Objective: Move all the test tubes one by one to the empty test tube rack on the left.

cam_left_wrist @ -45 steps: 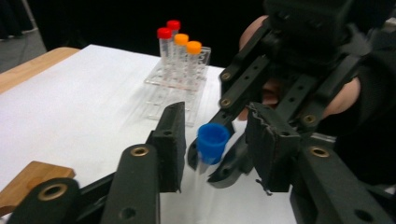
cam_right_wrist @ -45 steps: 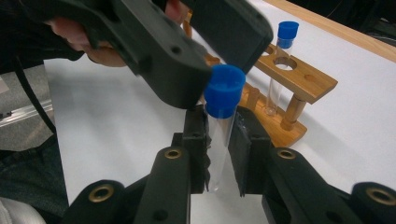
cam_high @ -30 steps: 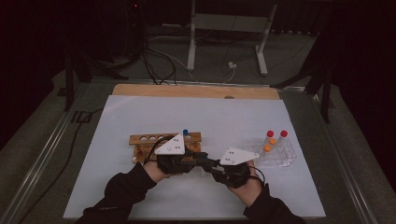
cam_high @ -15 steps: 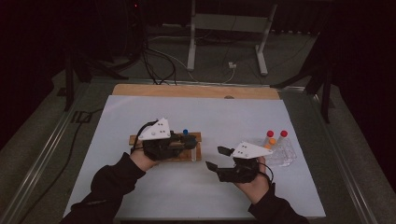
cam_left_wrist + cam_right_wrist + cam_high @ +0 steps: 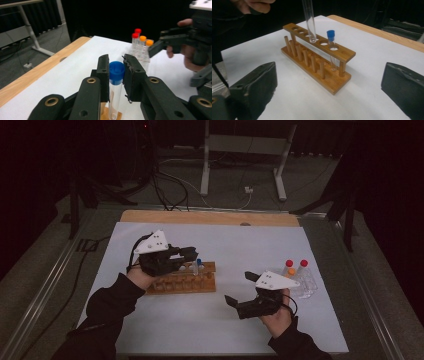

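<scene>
My left gripper (image 5: 116, 59) is shut on a clear test tube with a blue cap (image 5: 116, 72), held upright. In the right gripper view this tube's rounded end (image 5: 312, 37) hangs just over a middle hole of the wooden tube rack (image 5: 322, 72). Another blue-capped tube (image 5: 331, 47) stands in the rack's end hole. In the high view the left gripper (image 5: 191, 253) is above the rack (image 5: 185, 282). My right gripper (image 5: 239, 288) stands open in front of the rack and to its right, its jaws wide apart with nothing between them.
A clear holder (image 5: 305, 285) with red-capped and orange-capped tubes (image 5: 140, 41) stands right of the right gripper. The white mat (image 5: 165, 330) covers the table, with a wooden strip (image 5: 210, 217) along its far edge. Beyond that are table legs and cables on the floor.
The two grippers were close together in front of the rack. The left one has since risen over the rack with the tube; the right one has drawn back to the right, open.
</scene>
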### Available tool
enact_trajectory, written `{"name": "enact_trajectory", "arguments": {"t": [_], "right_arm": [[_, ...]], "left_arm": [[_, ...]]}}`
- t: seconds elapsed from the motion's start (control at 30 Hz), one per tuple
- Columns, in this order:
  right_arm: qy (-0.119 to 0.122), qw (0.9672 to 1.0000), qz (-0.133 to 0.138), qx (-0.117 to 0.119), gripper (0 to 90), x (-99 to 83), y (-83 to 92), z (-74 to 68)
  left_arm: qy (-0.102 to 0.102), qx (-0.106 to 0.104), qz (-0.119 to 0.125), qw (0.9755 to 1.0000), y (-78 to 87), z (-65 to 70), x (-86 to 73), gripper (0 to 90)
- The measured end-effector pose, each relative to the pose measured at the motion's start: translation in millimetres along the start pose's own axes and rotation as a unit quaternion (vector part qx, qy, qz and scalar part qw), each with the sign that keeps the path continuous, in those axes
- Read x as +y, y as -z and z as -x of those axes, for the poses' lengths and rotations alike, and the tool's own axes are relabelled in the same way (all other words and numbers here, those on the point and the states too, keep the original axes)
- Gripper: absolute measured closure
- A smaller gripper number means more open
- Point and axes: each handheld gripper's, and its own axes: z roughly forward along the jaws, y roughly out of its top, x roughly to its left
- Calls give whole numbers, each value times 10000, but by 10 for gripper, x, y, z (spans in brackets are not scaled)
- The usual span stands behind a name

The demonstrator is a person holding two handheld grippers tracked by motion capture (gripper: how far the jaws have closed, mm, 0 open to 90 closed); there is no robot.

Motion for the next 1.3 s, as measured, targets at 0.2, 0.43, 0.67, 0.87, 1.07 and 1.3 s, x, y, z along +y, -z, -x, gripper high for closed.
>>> {"name": "enact_trajectory", "arguments": {"t": [0.2,0.43,0.67,0.87,1.07,1.3], "right_arm": [[2,9999,86,-76,0,11,44,11],[47,9999,58,-70,0,8,50,7],[57,10000,46,-47,0,2,52,10],[55,10000,55,-24,0,1,54,13],[63,10000,39,4,0,1,52,8],[66,10000,36,24,0,4,58,1]], "left_arm": [[77,232,-63,9997,-16,-136,-50,773],[231,390,-54,9990,-79,-266,-176,773],[355,355,-141,9986,-189,-323,-408,773],[323,251,-295,9987,-275,-292,-580,772],[288,247,-433,9983,-329,-271,-684,771],[229,246,-621,9975,-385,-263,-736,770]]}}
